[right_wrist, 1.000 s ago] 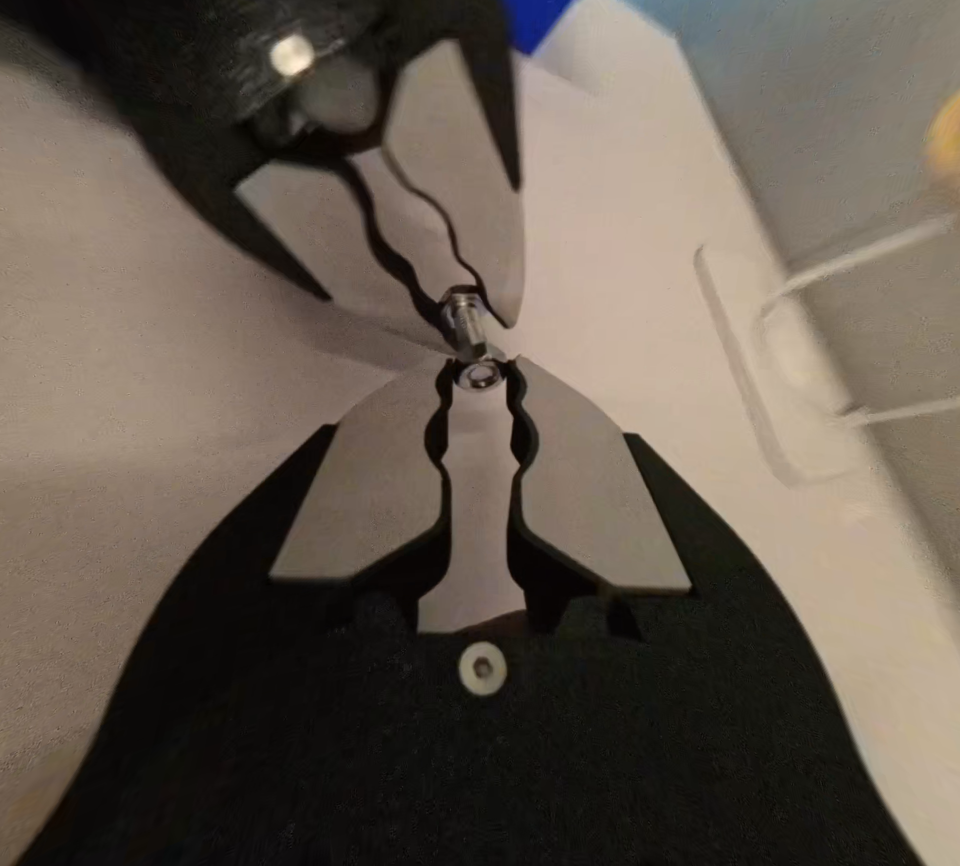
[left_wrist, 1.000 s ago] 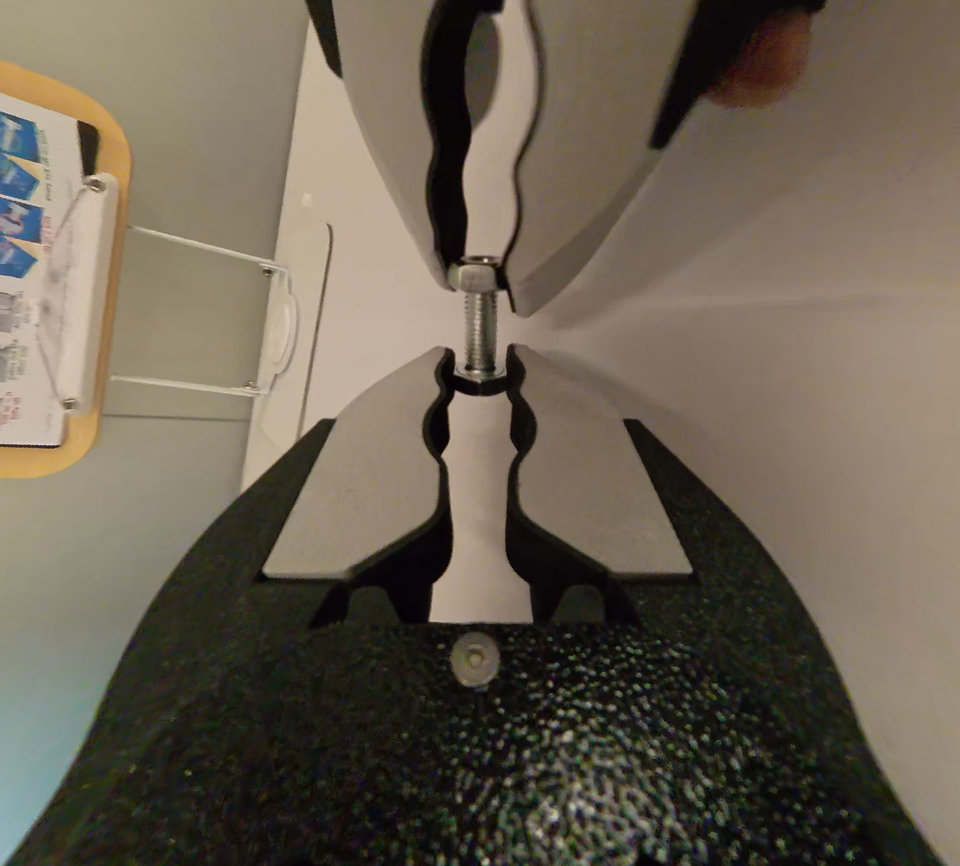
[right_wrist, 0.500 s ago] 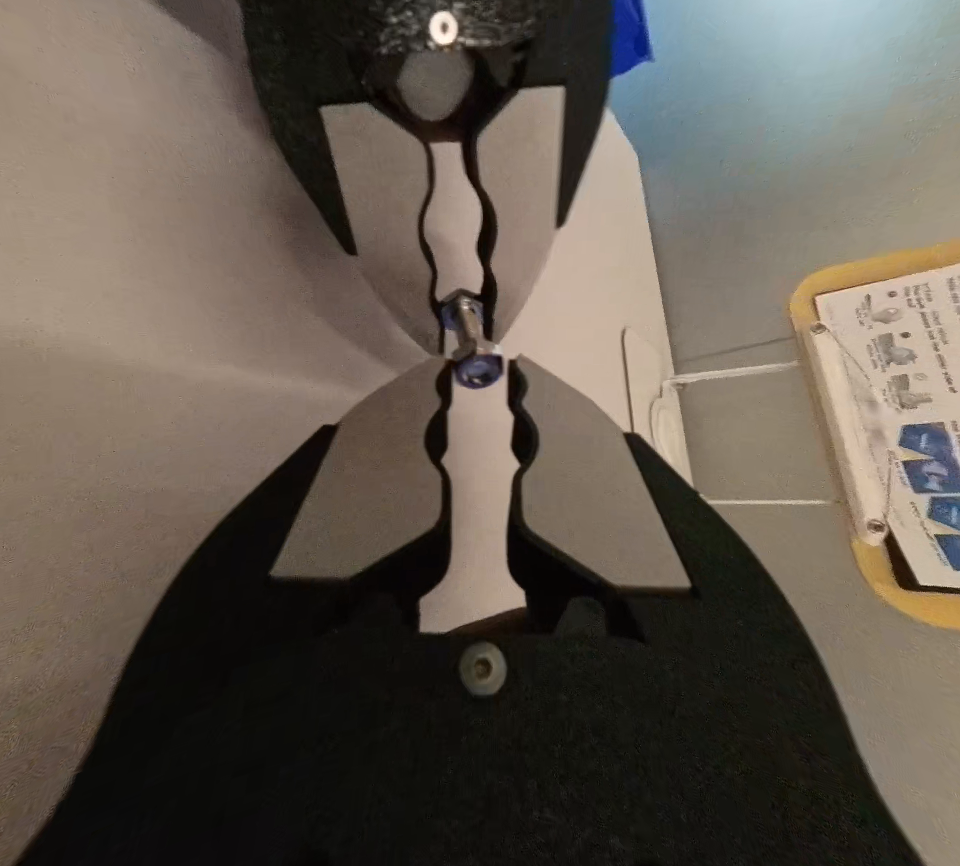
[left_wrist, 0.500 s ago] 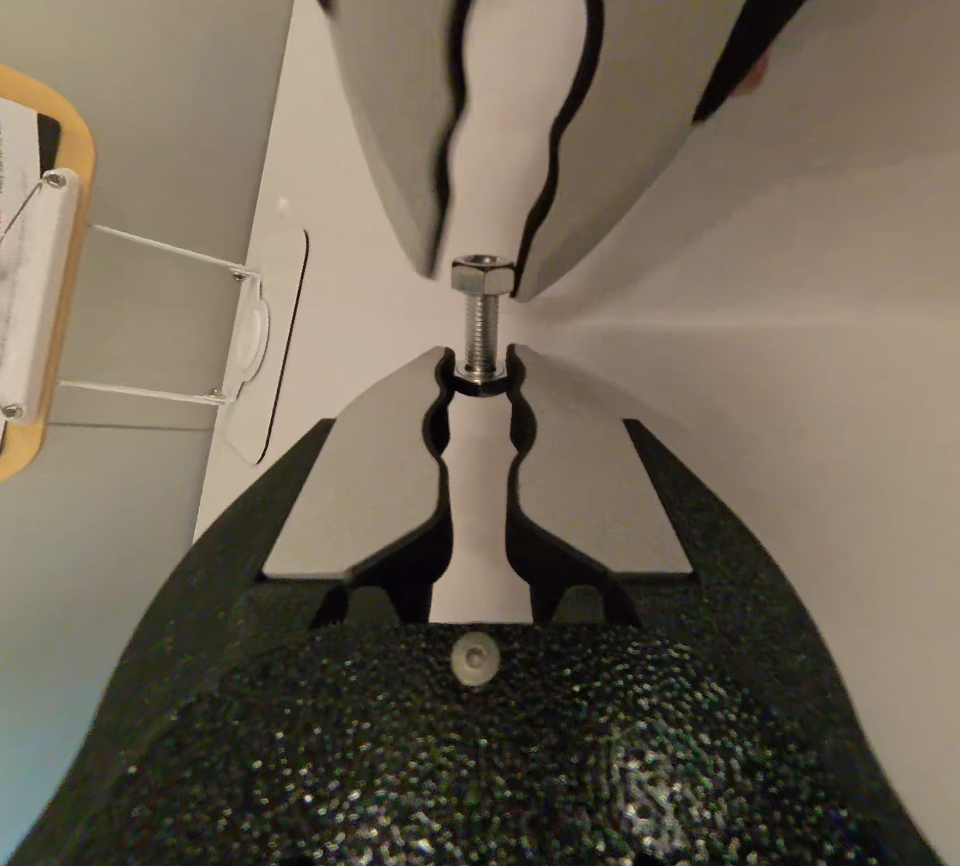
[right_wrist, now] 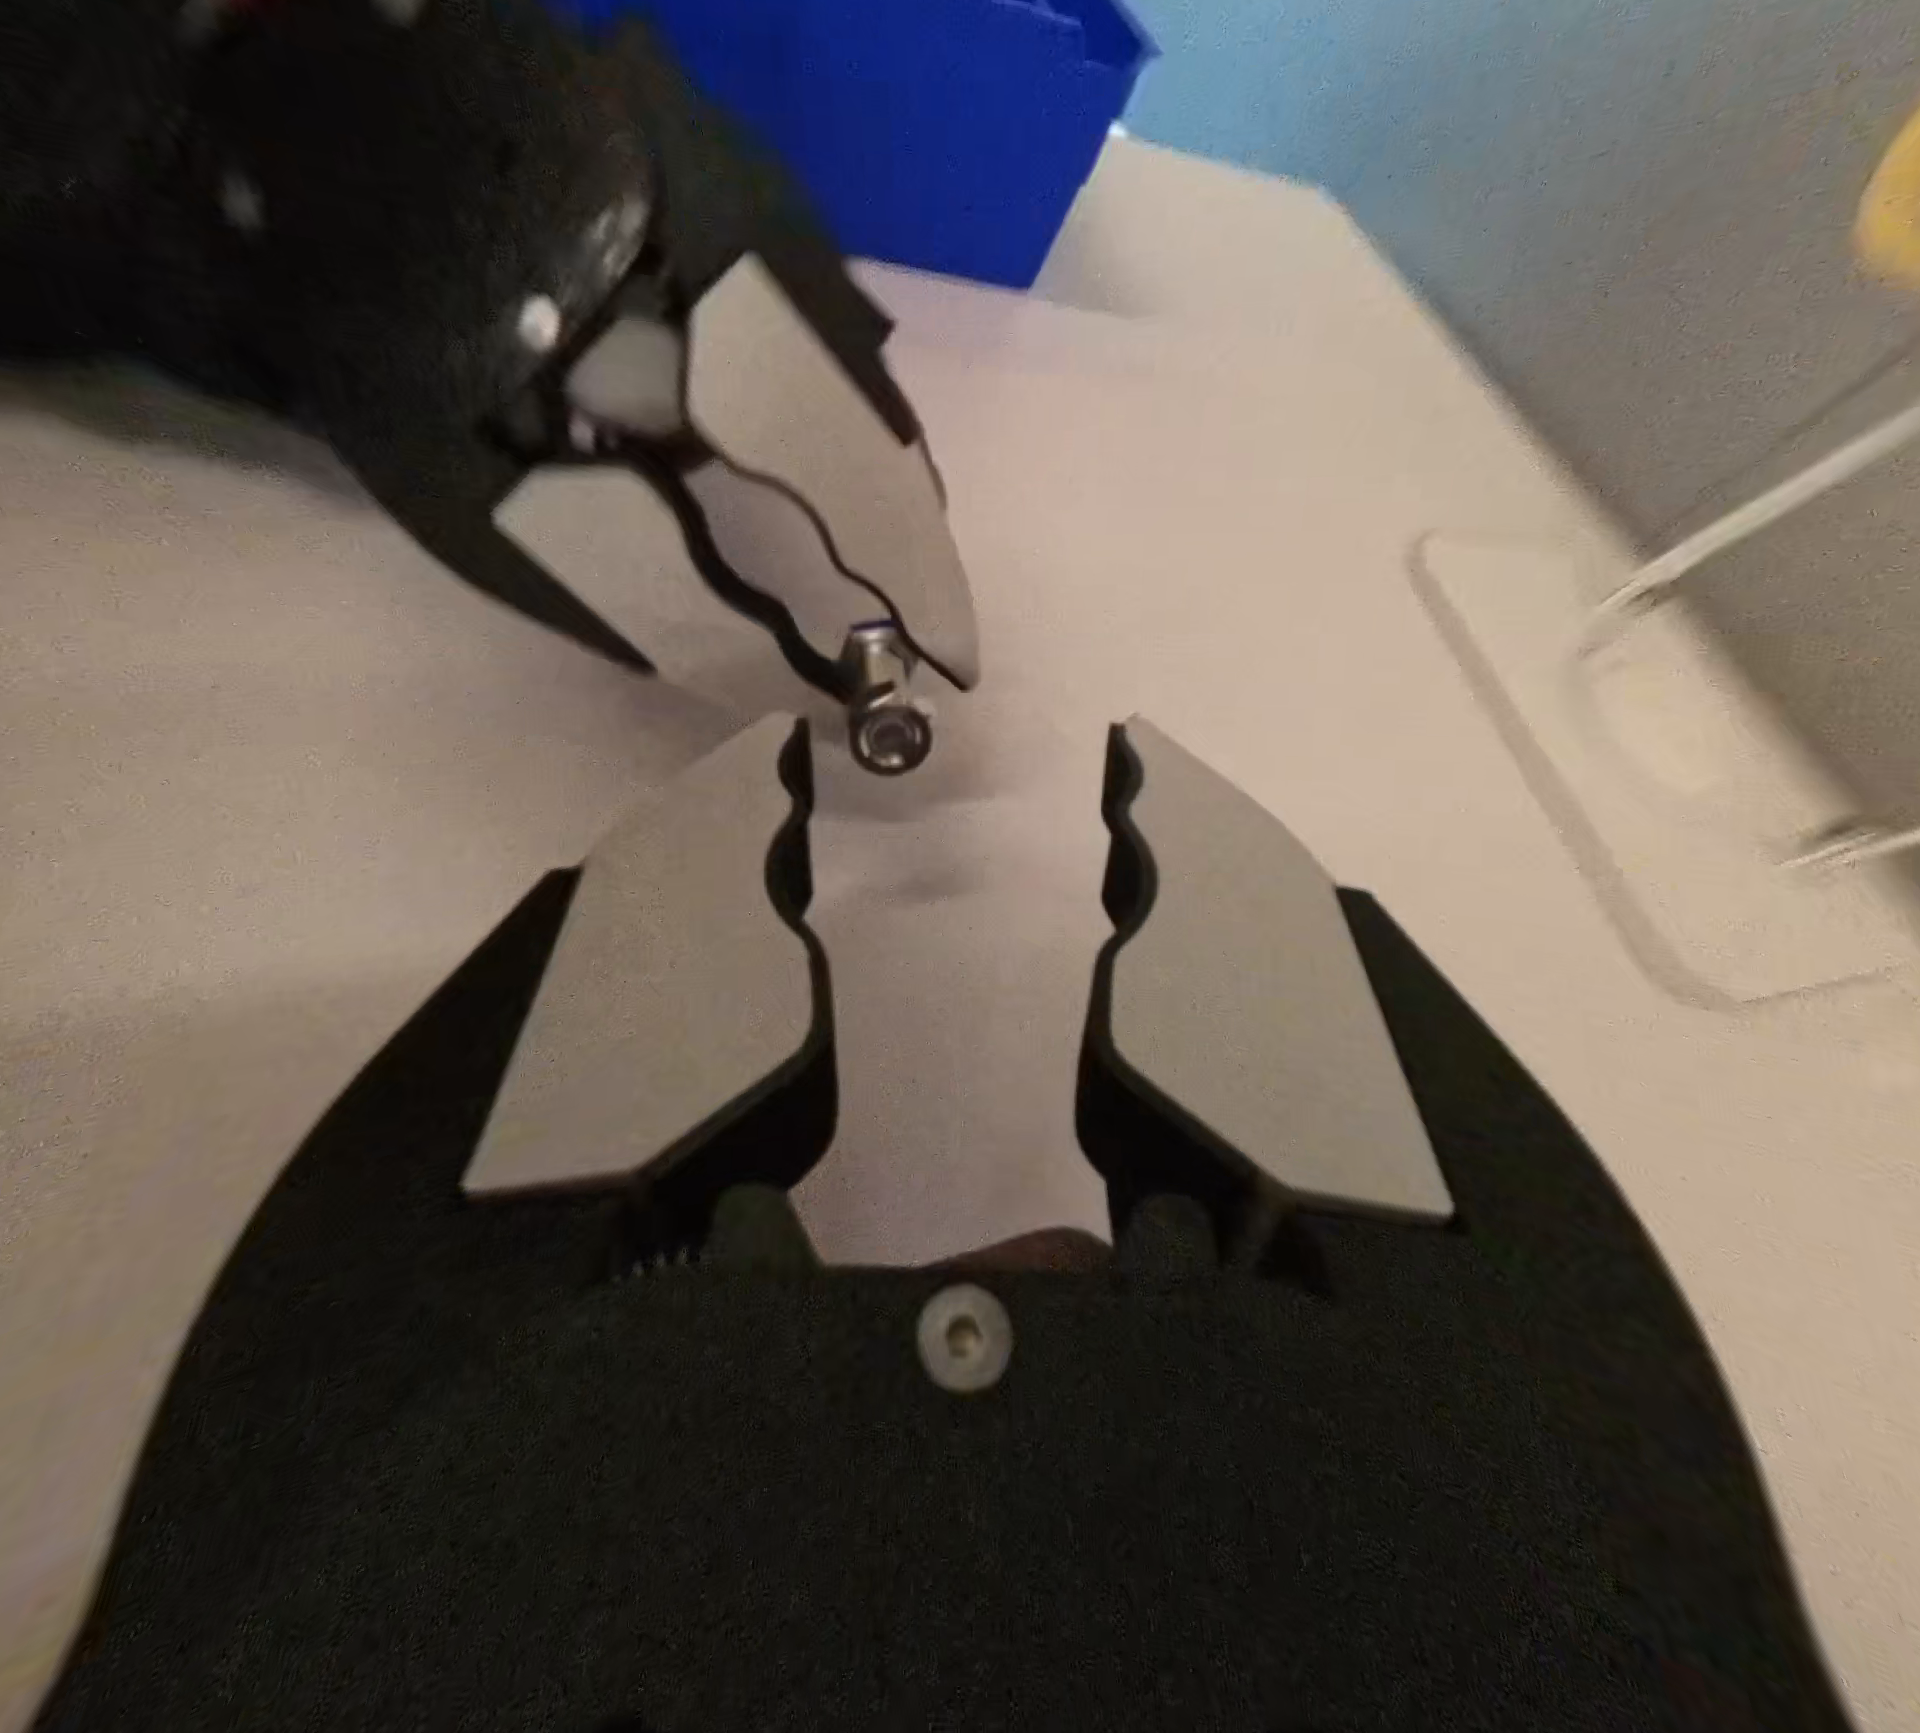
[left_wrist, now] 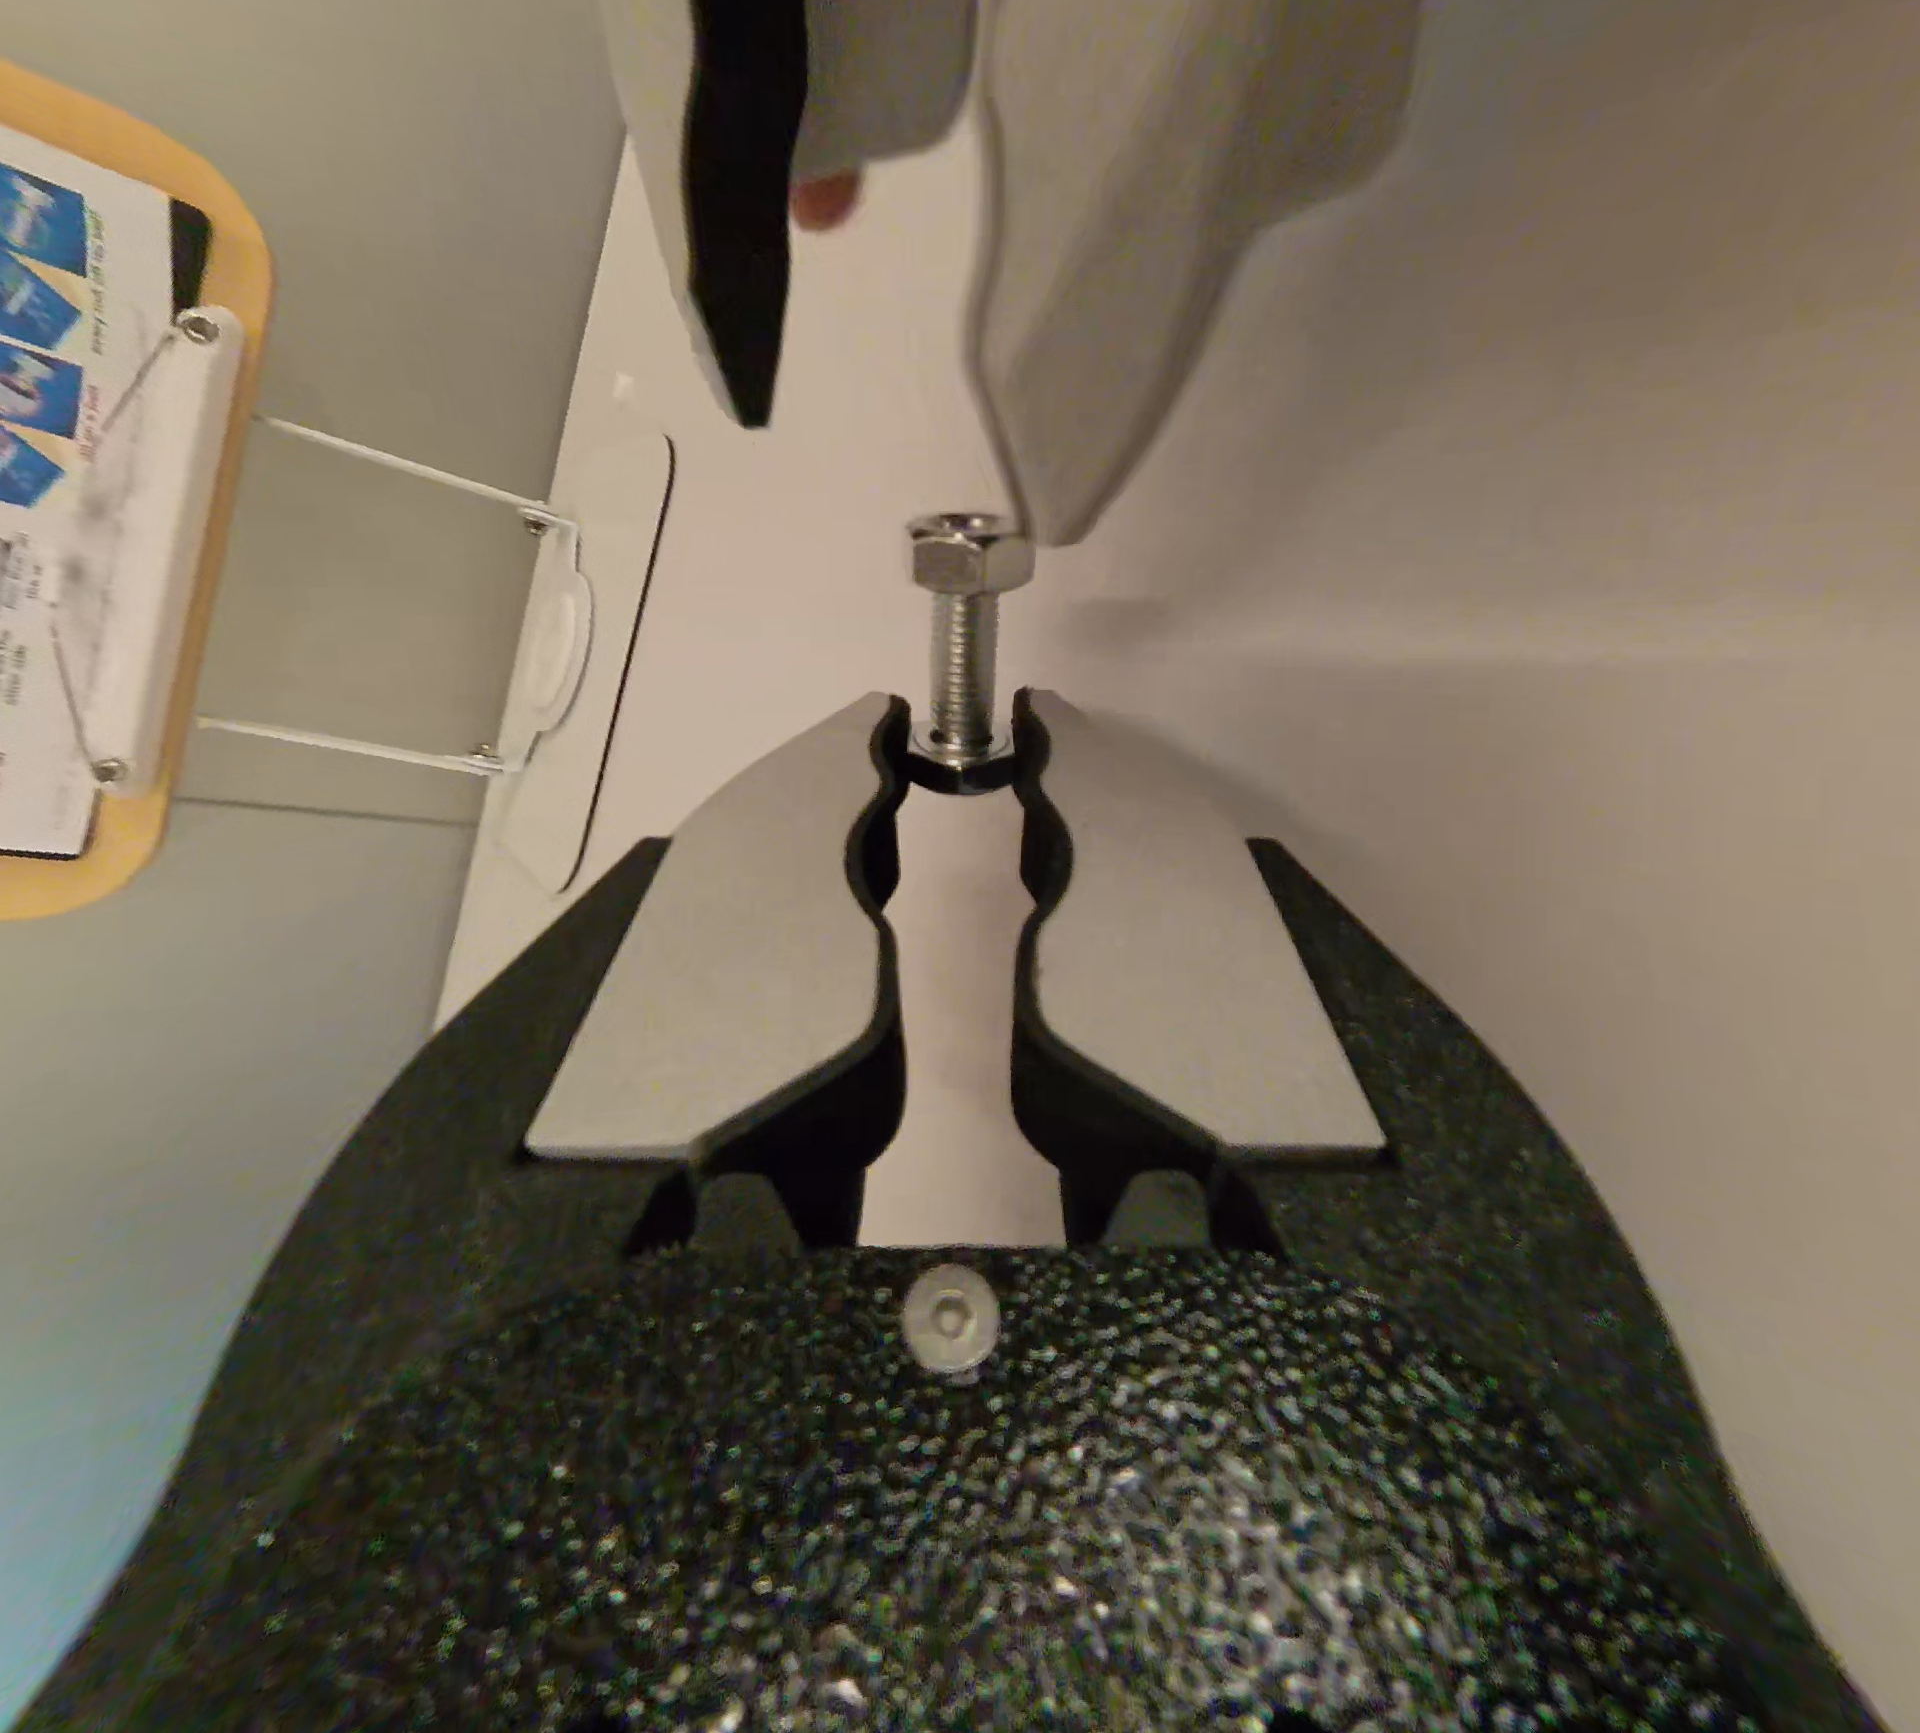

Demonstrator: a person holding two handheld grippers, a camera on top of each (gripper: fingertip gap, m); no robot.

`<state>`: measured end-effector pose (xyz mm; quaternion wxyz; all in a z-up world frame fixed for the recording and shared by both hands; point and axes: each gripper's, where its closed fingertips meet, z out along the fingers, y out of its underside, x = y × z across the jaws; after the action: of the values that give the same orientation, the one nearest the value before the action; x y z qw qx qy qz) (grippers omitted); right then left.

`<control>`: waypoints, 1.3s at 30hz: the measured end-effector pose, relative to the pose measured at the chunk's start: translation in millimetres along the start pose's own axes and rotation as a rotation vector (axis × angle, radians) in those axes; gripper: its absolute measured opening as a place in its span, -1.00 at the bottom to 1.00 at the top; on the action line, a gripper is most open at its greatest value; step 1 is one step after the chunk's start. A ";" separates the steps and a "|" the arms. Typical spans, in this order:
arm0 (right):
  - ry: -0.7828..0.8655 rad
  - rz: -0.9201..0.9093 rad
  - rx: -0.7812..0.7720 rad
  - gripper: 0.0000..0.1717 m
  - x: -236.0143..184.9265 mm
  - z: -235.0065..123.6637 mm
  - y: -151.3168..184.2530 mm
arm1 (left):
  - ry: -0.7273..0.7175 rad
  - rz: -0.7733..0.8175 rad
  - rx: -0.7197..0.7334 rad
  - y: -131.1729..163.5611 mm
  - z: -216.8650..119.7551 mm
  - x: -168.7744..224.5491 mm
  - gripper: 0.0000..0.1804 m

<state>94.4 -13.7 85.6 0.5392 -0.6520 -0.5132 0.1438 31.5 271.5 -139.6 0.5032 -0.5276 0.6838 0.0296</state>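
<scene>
My left gripper (left_wrist: pixel 961 727) is shut on a dark hex nut (left_wrist: pixel 961 774) at its fingertips. A silver bolt (left_wrist: pixel 964 644) is threaded into the nut and points forward, with its hex head (left_wrist: pixel 966 556) at the far end. My right gripper (right_wrist: pixel 956 733) is open and holds nothing. The bolt head (right_wrist: pixel 888 738) lies between its fingertips, close to the left finger (right_wrist: pixel 727 852). In the left wrist view the right gripper (left_wrist: pixel 904 478) hangs spread above the bolt head. The left gripper (right_wrist: pixel 883 660) also shows in the right wrist view, still gripping the nut.
Both grippers are above a white table (left_wrist: pixel 1455 748). A blue bin (right_wrist: pixel 831 73) stands at the back. A clear stand (left_wrist: pixel 582 644) holds a wooden board with a printed sheet (left_wrist: pixel 104 488) off the table's edge. A person's fingertip (left_wrist: pixel 826 197) shows behind the right gripper.
My right gripper was shut on the bolt head; its fingers have spread and let it go. The left gripper has kept its hold on the nut and bolt.
</scene>
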 end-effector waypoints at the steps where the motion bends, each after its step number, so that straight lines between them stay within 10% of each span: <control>1: 0.041 -0.169 -0.021 -0.36 -2.2 -0.2 1.9 | 0.009 -0.009 0.005 -0.1 -0.2 0.5 -0.80; 8: 0.073 -0.378 -0.094 -0.78 -16.9 9.9 9.5 | 0.043 0.011 0.011 -4.7 0.9 9.2 -0.80; 15: -0.241 0.734 -0.093 -0.72 -23.5 11.6 7.2 | -0.041 0.117 -0.038 -0.1 0.9 2.7 -0.80; 21: 0.009 -0.065 -0.046 -0.35 -5.2 6.5 4.5 | 0.014 -0.034 0.014 -1.8 -1.9 1.1 -0.80; 26: 0.144 -0.543 -0.069 -0.59 -14.9 8.7 5.4 | 0.073 -0.013 0.022 -5.2 -0.1 12.8 -0.80; 29: 0.104 -0.425 -0.103 -0.79 -19.7 11.6 6.9 | 0.065 0.017 0.006 -5.2 1.0 14.6 -0.80; 34: -0.144 0.613 -0.149 -0.80 -25.3 12.1 8.7 | -0.032 0.141 -0.043 -1.3 0.1 6.3 -0.80; 39: -0.089 0.245 -0.033 -0.44 -10.4 5.5 -0.5 | -0.007 0.044 -0.015 -2.6 -0.9 3.5 -0.80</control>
<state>85.6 -19.2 80.2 0.4833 -0.7117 -0.4554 0.2290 33.1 267.4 -140.4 0.5007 -0.5161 0.6934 0.0477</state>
